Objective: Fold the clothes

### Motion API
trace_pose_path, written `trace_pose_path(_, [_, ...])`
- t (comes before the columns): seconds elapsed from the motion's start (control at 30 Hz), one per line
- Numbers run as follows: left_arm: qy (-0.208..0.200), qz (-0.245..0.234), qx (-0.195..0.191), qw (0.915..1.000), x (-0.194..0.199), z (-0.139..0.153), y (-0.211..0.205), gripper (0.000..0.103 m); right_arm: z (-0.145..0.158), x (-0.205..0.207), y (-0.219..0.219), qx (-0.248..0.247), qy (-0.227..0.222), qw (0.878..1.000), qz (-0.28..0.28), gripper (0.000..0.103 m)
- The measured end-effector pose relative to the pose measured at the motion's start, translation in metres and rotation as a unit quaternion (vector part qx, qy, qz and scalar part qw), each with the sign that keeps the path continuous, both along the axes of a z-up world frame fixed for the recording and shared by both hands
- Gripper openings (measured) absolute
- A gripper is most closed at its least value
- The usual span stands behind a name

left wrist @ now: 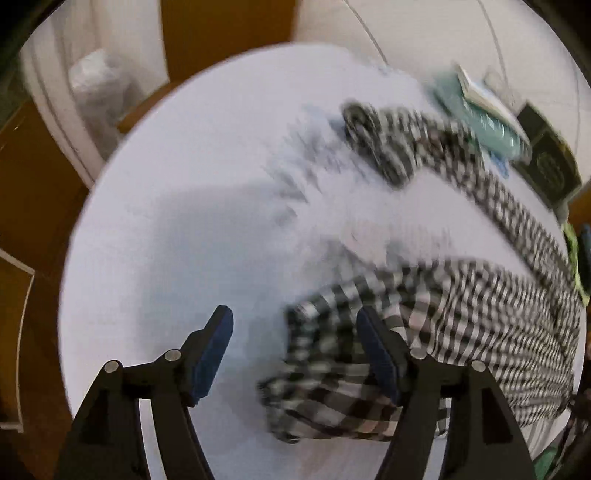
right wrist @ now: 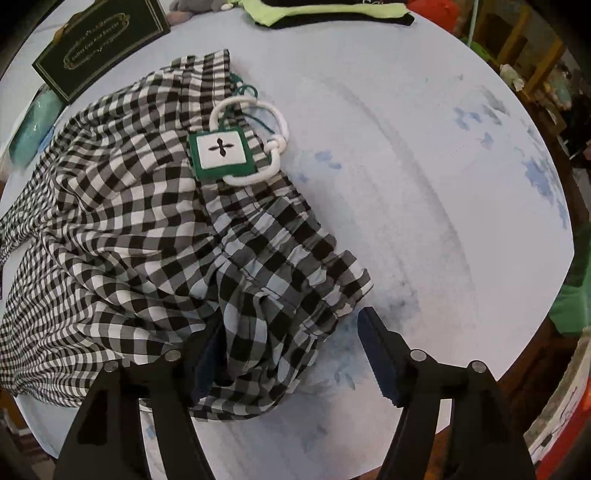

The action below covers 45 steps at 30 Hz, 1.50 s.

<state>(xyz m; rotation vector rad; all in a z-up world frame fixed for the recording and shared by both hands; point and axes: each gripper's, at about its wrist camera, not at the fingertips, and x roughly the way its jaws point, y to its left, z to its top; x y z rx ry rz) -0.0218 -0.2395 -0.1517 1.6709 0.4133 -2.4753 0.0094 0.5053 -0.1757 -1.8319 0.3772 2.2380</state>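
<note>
- Checked garment (right wrist: 122,206) is lying spread and rumpled across the round table (right wrist: 424,192), bulk toward the table's left side in the right wrist view, gathered hem reaching toward the near edge.
- Not sitting as a neat folded stack: one flap is lapping over the body near the middle, the rest is bunching and wrinkling. Judging this as partway or loose; squaring up and further folds looking like what is left.
- Left gripper (left wrist: 295,350) is hanging with its tongs spread wide, nothing between them; a cloth corner is lying under the right-hand finger, not pinched as far as visible.
- Right gripper (right wrist: 288,350) is also spread apart; the left-hand finger is sitting partly buried under a cloth fold, so a real grip cannot be confirmed, reading as released.
- Left wrist view is blurring heavily, so detail there is weak.
- Fabric: thin woven black-and-white gingham, soft, draping, with a shirred, ruffled band along one edge.
- Green-and-white tag (right wrist: 221,151) with white looped cord is resting on top of the garment, looking stiff and flat.
- Dark green box (right wrist: 99,44) with gold print is standing at the far-left edge, rigid card.
- Lime-and-black cloth (right wrist: 332,11) is lying at the far edge.
- Tabletop is looking smooth, pale, with faint blue smudges.
</note>
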Motion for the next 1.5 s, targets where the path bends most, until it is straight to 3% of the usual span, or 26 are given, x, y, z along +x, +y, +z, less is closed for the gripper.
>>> trace_pose_path(0.13, [-0.013, -0.033, -0.009, 0.9993, 0.006, -0.018, 0.027, 0.069, -0.009, 0.004, 0.001, -0.005, -0.005, 1.0, -0.001, 0.072])
trace_pose_path(0.17, [-0.013, -0.04, -0.02, 0.9989, 0.008, -0.019, 0.032, 0.051, -0.011, 0.004, 0.002, -0.005, -0.006, 1.0, -0.001, 0.072])
trace_pose_path(0.2, [-0.015, -0.041, -0.031, 0.9986, 0.009, -0.017, 0.035, 0.022, -0.013, 0.004, 0.002, -0.005, -0.007, 1.0, 0.0, 0.073])
trace_pose_path(0.27, [-0.01, -0.03, -0.051, 0.9982, 0.011, -0.003, 0.035, 0.021, -0.012, 0.004, 0.001, 0.001, -0.006, 1.0, 0.007, 0.071])
trace_pose_path(0.33, [0.027, -0.016, -0.091, 0.9954, 0.017, 0.027, 0.034, 0.02, -0.011, 0.003, 0.003, 0.001, -0.004, 1.0, 0.009, 0.071])
trace_pose_path(0.37, [0.05, -0.009, -0.115, 0.9921, 0.021, 0.045, 0.035, 0.02, -0.011, 0.004, 0.004, -0.002, -0.002, 1.0, 0.007, 0.071])
trace_pose_path(0.43, [0.107, 0.003, -0.168, 0.9799, 0.029, 0.087, 0.037, 0.031, -0.01, 0.003, 0.007, -0.007, 0.002, 1.0, 0.005, 0.072])
trace_pose_path(0.5, [0.118, 0.004, -0.193, 0.9741, 0.024, 0.104, 0.031, 0.084, -0.012, 0.004, 0.006, -0.003, 0.002, 1.0, 0.011, 0.074])
trace_pose_path(0.63, [0.064, 0.026, -0.164, 0.984, 0.014, 0.088, 0.005, 0.084, -0.002, 0.007, 0.005, -0.004, 0.018, 1.0, 0.013, 0.074])
trace_pose_path(0.7, [0.056, 0.039, -0.146, 0.9869, 0.018, 0.081, -0.003, 0.084, 0.012, 0.015, 0.005, -0.009, 0.039, 0.999, 0.008, 0.074])
trace_pose_path(0.83, [0.036, 0.043, -0.135, 0.9892, 0.017, 0.062, -0.006, 0.084, 0.039, 0.029, 0.005, -0.018, 0.082, 0.996, 0.0, 0.074])
trace_pose_path(0.93, [0.032, 0.039, -0.132, 0.9899, 0.005, 0.042, -0.004, 0.084, 0.051, 0.027, 0.011, -0.009, 0.096, 0.995, 0.002, 0.085])
trace_pose_path(1.1, [0.0, 0.044, -0.117, 0.9922, -0.015, 0.004, -0.001, 0.084, 0.069, 0.051, 0.03, -0.006, 0.142, 0.989, -0.043, 0.089])
trace_pose_path(1.17, [-0.009, 0.04, -0.111, 0.993, -0.016, -0.006, 0.003, 0.084, 0.06, 0.046, 0.031, -0.014, 0.133, 0.99, -0.047, 0.099])
trace_pose_path(1.23, [-0.021, 0.036, -0.104, 0.9937, -0.016, -0.016, 0.006, 0.084, 0.05, 0.041, 0.031, -0.02, 0.123, 0.991, -0.05, 0.1])
trace_pose_path(1.3, [-0.029, 0.034, -0.1, 0.994, -0.015, -0.023, 0.01, 0.071, 0.039, 0.034, 0.028, -0.016, 0.107, 0.993, -0.041, 0.099])
trace_pose_path(1.33, [-0.027, 0.036, -0.101, 0.9939, -0.013, -0.024, 0.012, 0.062, 0.038, 0.031, 0.026, -0.01, 0.102, 0.994, -0.038, 0.093])
trace_pose_path(1.37, [-0.026, 0.037, -0.105, 0.9935, -0.011, -0.023, 0.013, 0.045, 0.037, 0.028, 0.024, -0.005, 0.097, 0.995, -0.036, 0.069])
trace_pose_path(1.4, [-0.03, 0.037, -0.111, 0.9927, -0.009, -0.022, 0.013, 0.033, 0.036, 0.026, 0.023, 0.001, 0.093, 0.995, -0.033, 0.053])
trace_pose_path(1.43, [-0.037, 0.038, -0.117, 0.9917, -0.007, -0.022, 0.013, 0.033, 0.035, 0.023, 0.021, 0.007, 0.088, 0.996, -0.031, 0.037])
trace_pose_path(1.5, [-0.043, 0.042, -0.114, 0.9916, -0.005, -0.019, 0.009, 0.036, 0.033, 0.017, 0.018, 0.018, 0.079, 0.996, -0.025, 0.038])
